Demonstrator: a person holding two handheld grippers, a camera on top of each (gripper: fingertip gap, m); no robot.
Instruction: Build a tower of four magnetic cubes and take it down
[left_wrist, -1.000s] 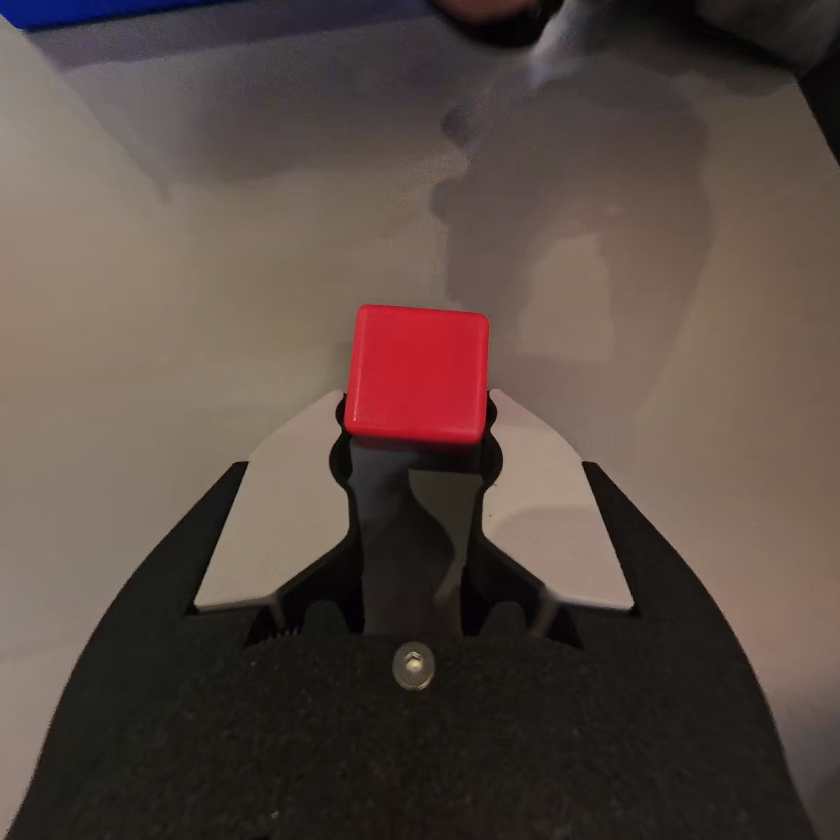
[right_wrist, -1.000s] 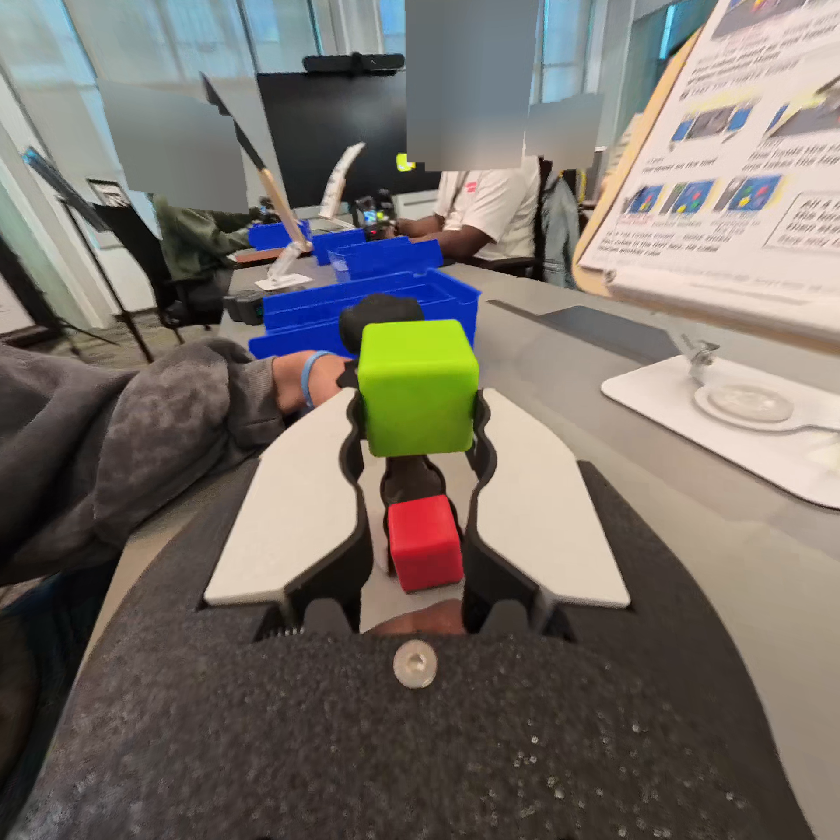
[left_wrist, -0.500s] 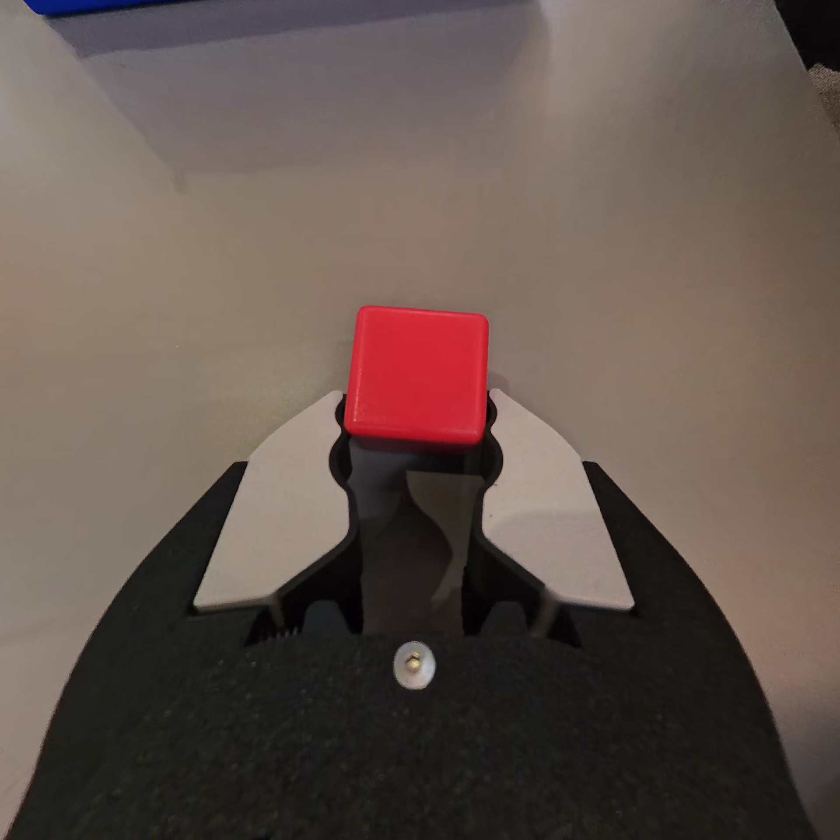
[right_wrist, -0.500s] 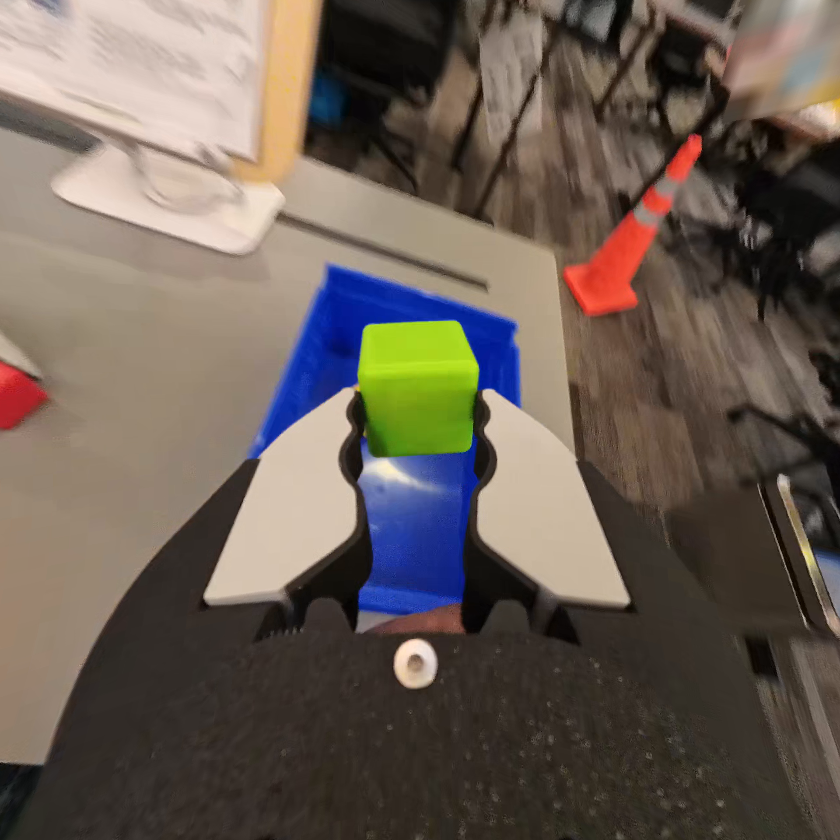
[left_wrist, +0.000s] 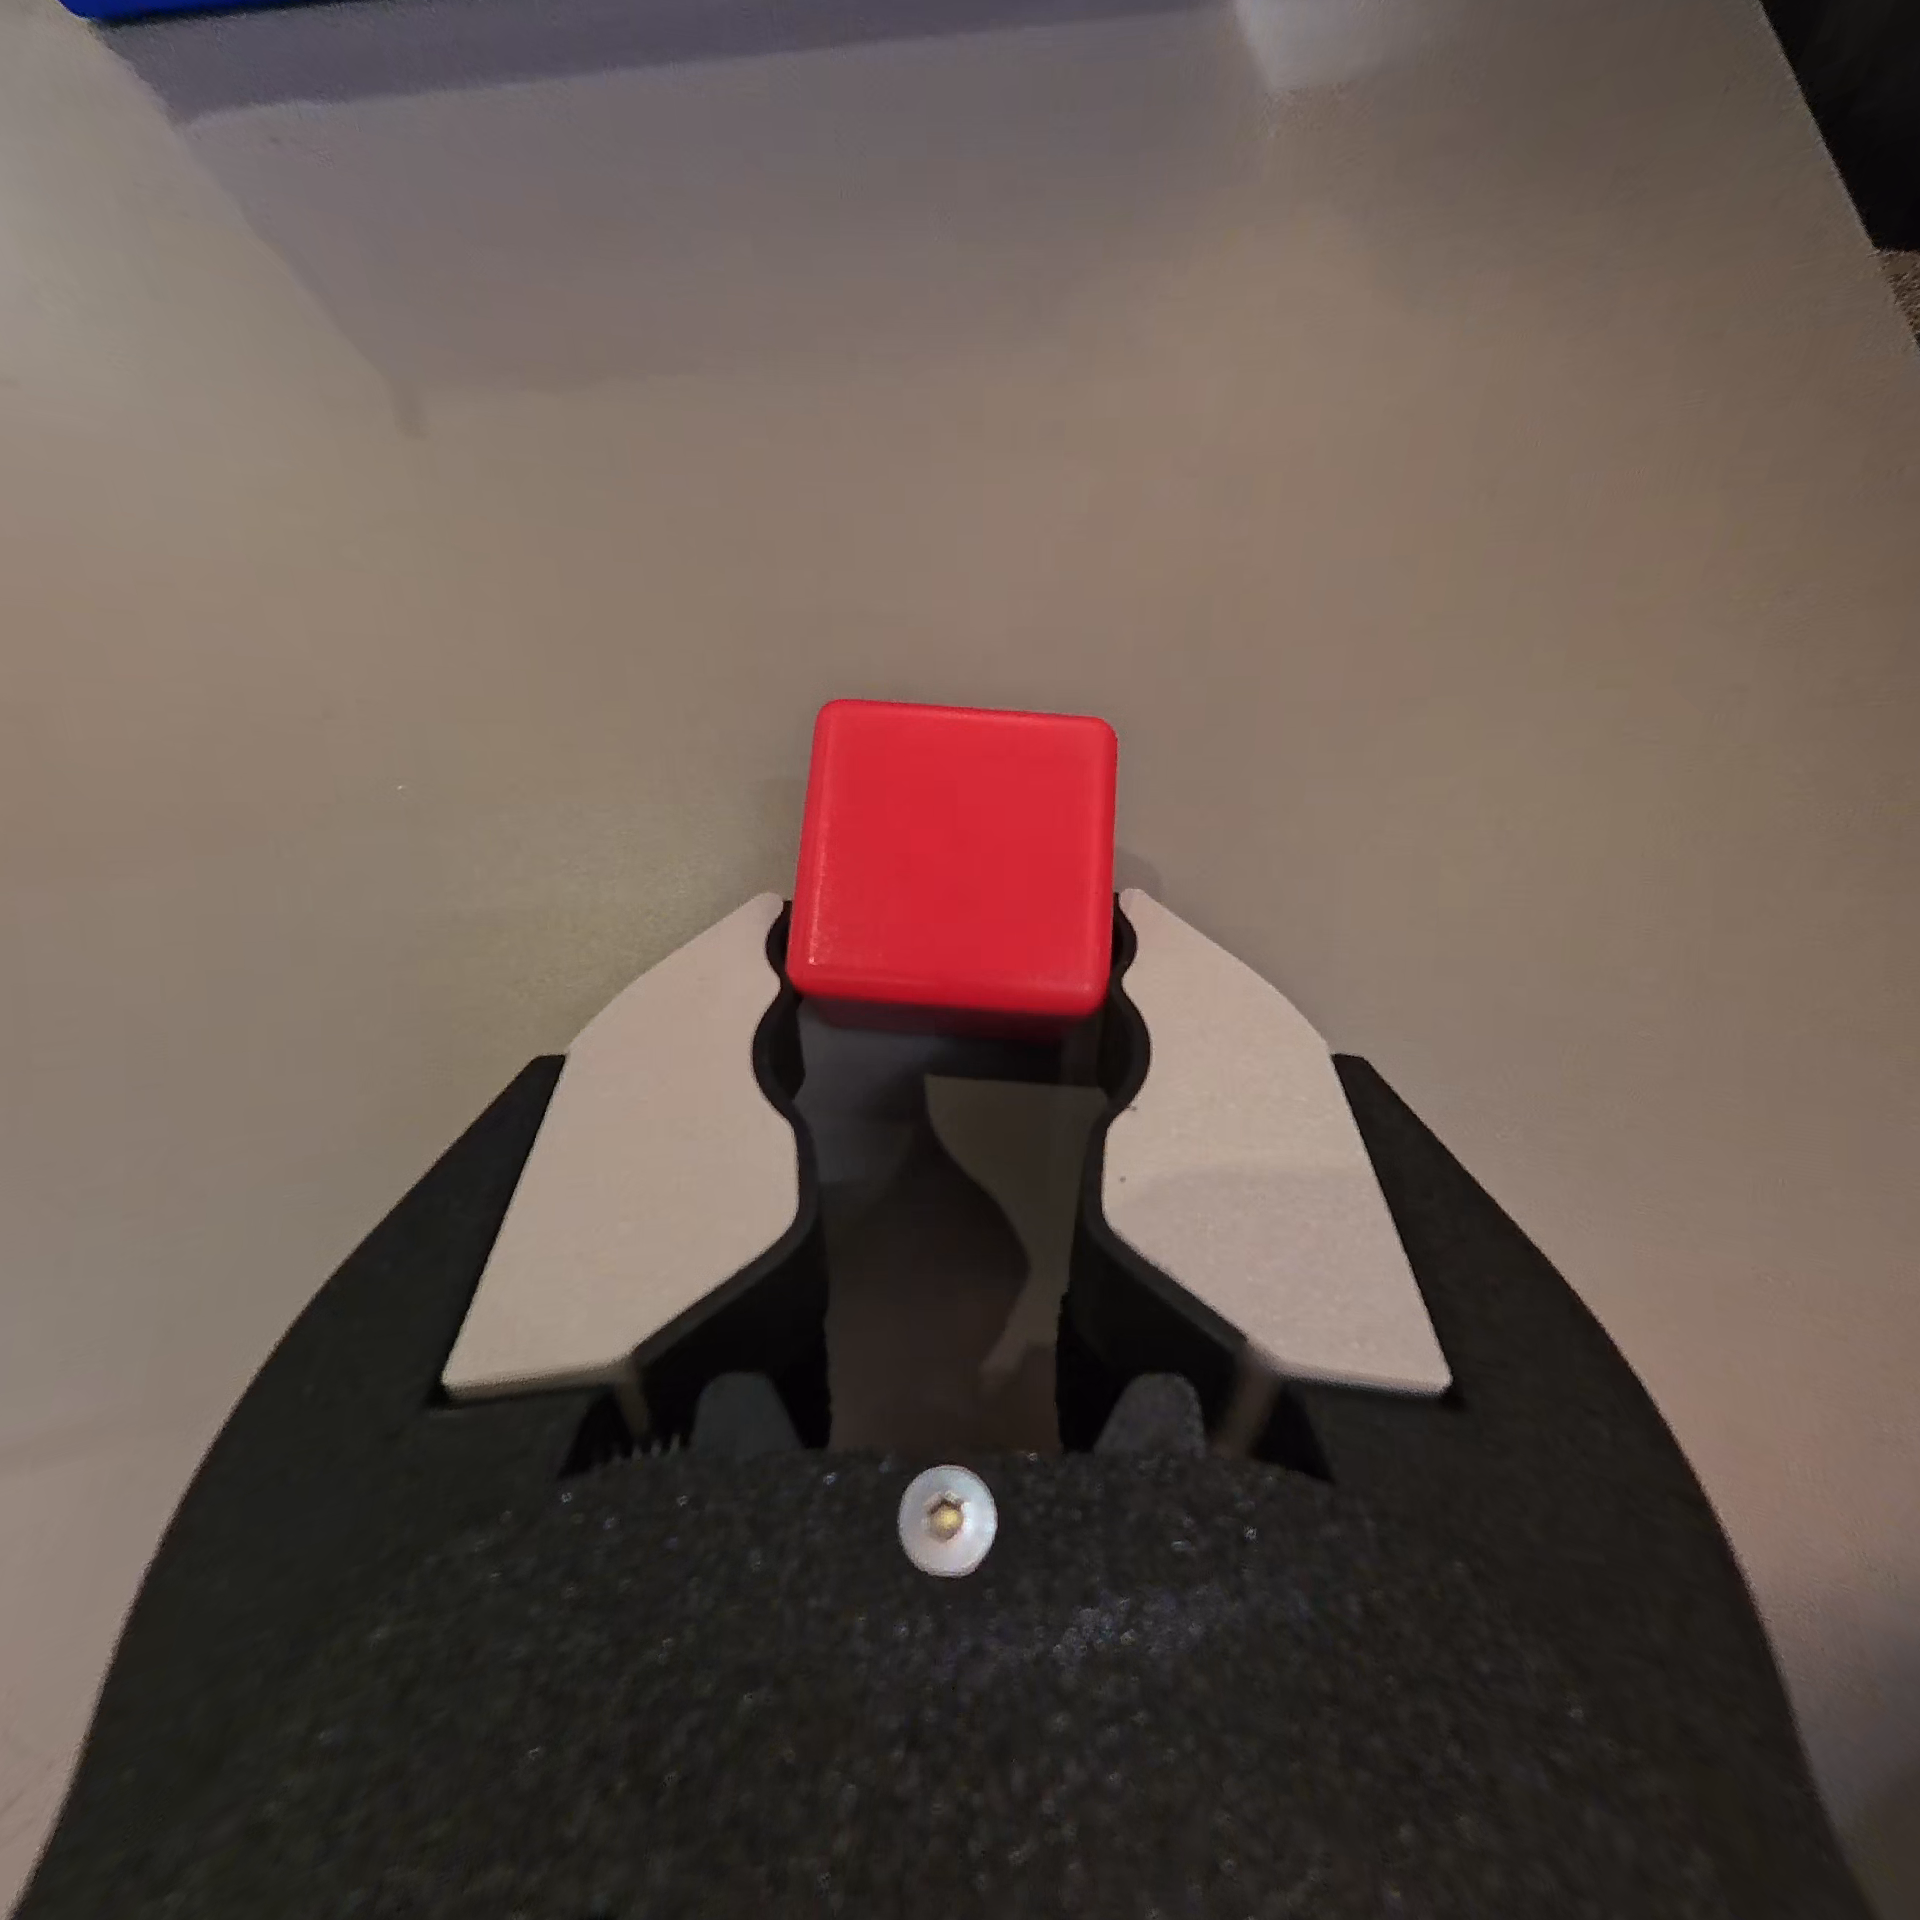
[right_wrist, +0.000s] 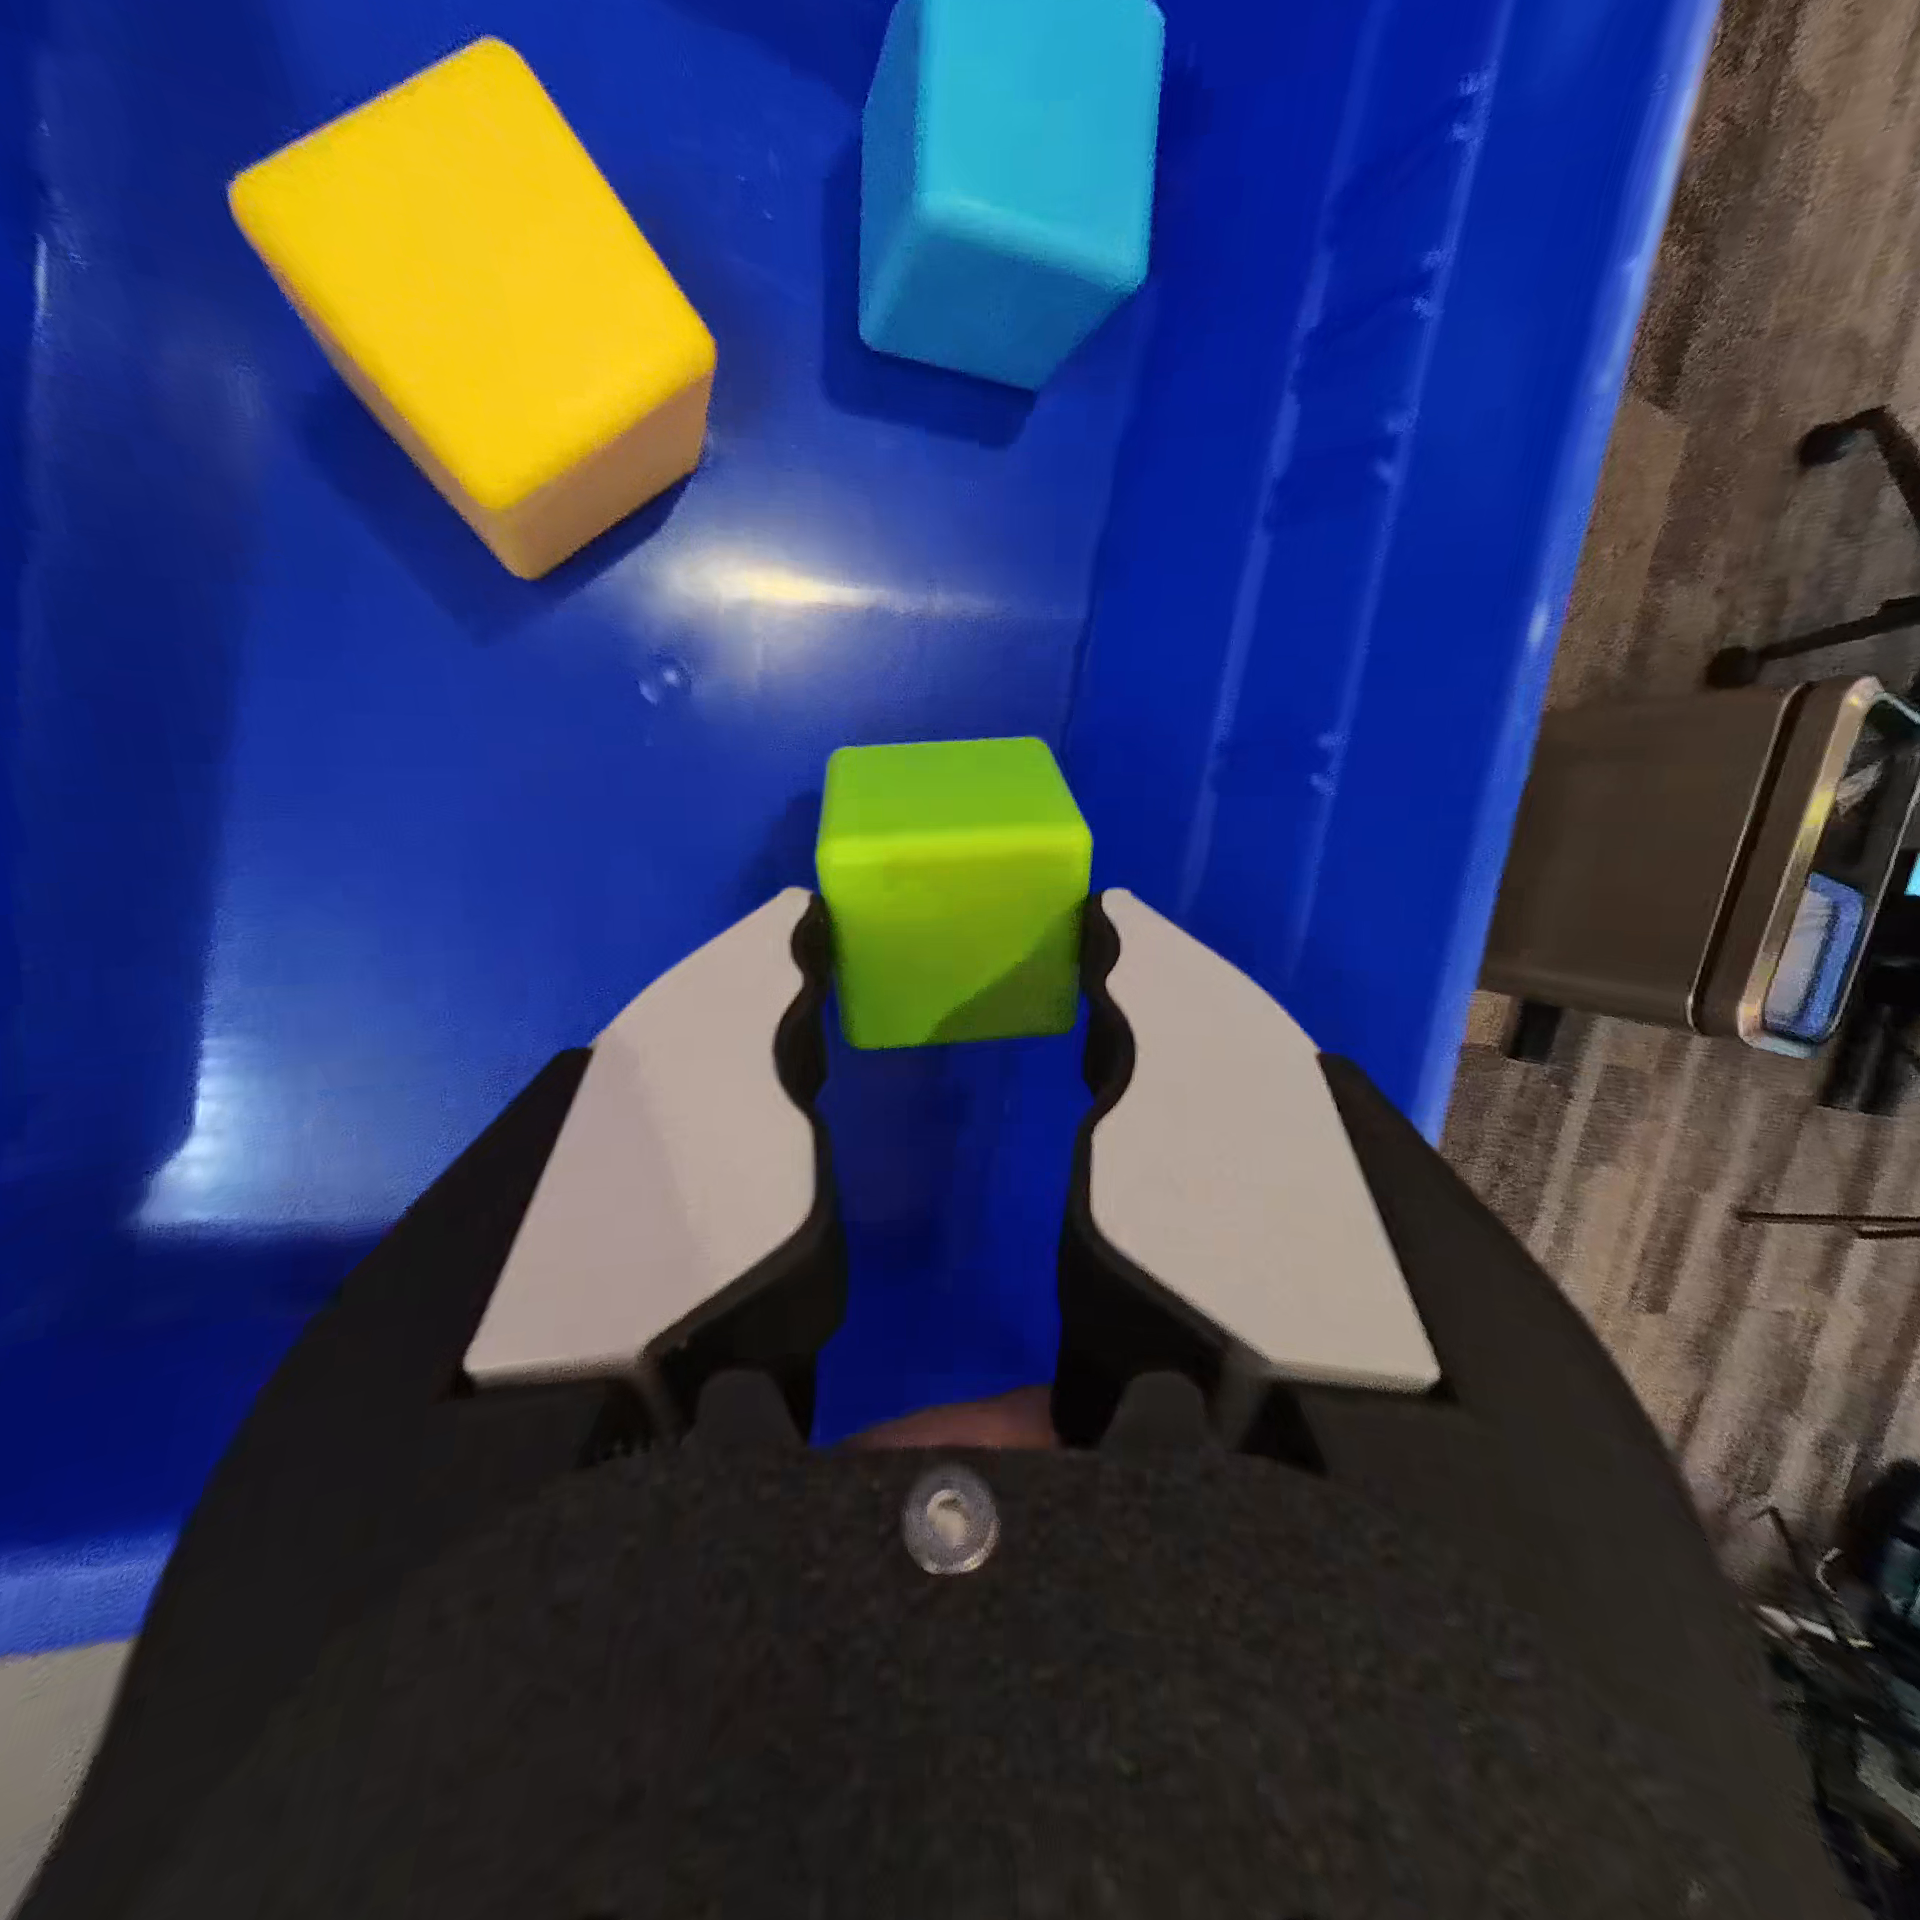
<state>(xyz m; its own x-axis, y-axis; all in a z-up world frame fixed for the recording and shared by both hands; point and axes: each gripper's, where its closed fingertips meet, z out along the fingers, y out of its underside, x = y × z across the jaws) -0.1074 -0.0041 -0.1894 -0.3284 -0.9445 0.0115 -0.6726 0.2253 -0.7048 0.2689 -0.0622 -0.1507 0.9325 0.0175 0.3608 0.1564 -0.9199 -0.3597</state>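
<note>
- Right gripper pinches the green cube over the bin; released here, it could snap magnetically onto yellow or cyan.
- Left gripper, jaws pinching the red cube above the tabletop, risks slippage.

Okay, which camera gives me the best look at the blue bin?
The right wrist view. The blue bin fills most of it, showing its floor and side wall, with a yellow cube and a light blue cube lying inside. The left wrist view catches only a blue sliver at its top left edge, probably a bin.
</note>
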